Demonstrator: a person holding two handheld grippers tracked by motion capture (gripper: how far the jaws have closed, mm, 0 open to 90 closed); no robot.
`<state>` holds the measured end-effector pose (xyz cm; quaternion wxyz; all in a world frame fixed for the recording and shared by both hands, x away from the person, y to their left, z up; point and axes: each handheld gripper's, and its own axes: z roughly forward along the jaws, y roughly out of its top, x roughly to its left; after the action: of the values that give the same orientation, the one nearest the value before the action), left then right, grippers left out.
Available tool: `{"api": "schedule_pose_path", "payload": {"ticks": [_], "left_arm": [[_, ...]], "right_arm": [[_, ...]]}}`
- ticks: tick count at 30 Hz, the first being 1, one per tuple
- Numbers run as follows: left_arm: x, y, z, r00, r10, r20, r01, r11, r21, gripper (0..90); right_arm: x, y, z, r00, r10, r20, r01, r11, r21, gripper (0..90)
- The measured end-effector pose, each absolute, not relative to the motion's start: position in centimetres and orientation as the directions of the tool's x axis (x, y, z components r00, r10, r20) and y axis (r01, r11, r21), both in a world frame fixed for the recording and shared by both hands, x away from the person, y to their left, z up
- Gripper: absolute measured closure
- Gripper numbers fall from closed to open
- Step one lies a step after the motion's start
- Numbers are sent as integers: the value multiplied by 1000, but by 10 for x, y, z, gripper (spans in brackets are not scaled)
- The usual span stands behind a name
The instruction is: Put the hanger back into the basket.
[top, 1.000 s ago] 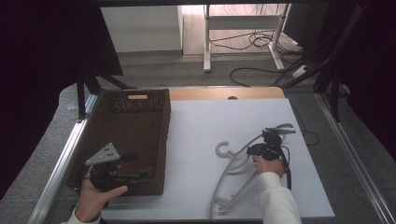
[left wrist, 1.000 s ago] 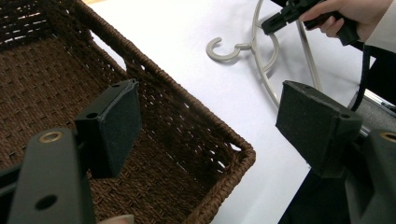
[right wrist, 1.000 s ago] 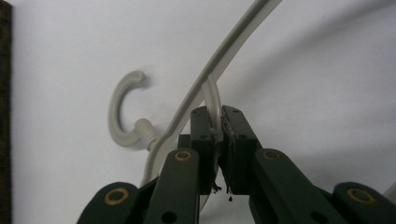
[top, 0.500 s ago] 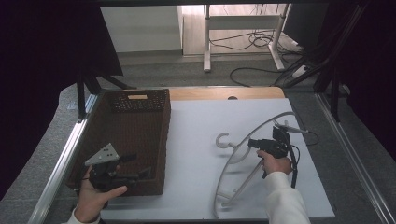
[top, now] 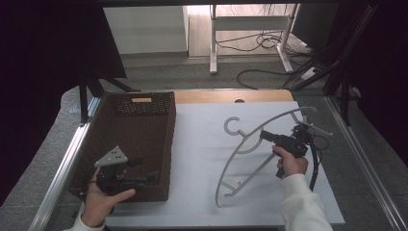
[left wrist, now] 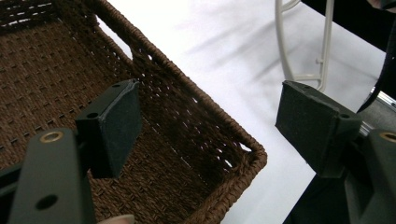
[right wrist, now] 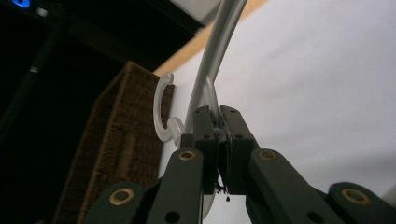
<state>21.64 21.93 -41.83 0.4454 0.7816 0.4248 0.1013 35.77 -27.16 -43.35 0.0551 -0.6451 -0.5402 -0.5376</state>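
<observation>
No writing can be read. The hanger (top: 260, 154), right of the basket (top: 130, 144), is clamped by the right tool (right wrist: 218, 140); the left tool (left wrist: 208, 126) is held wide over the basket.

Bright, evenly lit table; dark surroundings; close tongs slightly blurred.

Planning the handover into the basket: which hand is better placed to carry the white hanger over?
Right. The right gripper is clamped on the hanger; the left gripper is open at the basket.
</observation>
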Motion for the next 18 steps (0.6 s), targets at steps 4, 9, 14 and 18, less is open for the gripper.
{"api": "schedule_pose_path", "payload": {"ticks": [4, 9, 14, 18], "left_arm": [[218, 216, -418, 611, 762, -215, 582, -248, 774, 223], [221, 207, -416, 615, 758, -215, 585, -256, 769, 225], [227, 194, -410, 626, 747, -224, 588, -263, 765, 227], [233, 184, -404, 628, 745, -224, 586, -264, 766, 228]], "right_arm": [[356, -276, -431, -198, 598, 776, 747, -420, 515, 865], [357, -275, -429, -249, 547, 799, 743, -422, 520, 865], [364, -268, -429, -320, 466, 825, 738, -423, 526, 865], [369, -259, -428, -385, 395, 834, 736, -415, 535, 865]]}}
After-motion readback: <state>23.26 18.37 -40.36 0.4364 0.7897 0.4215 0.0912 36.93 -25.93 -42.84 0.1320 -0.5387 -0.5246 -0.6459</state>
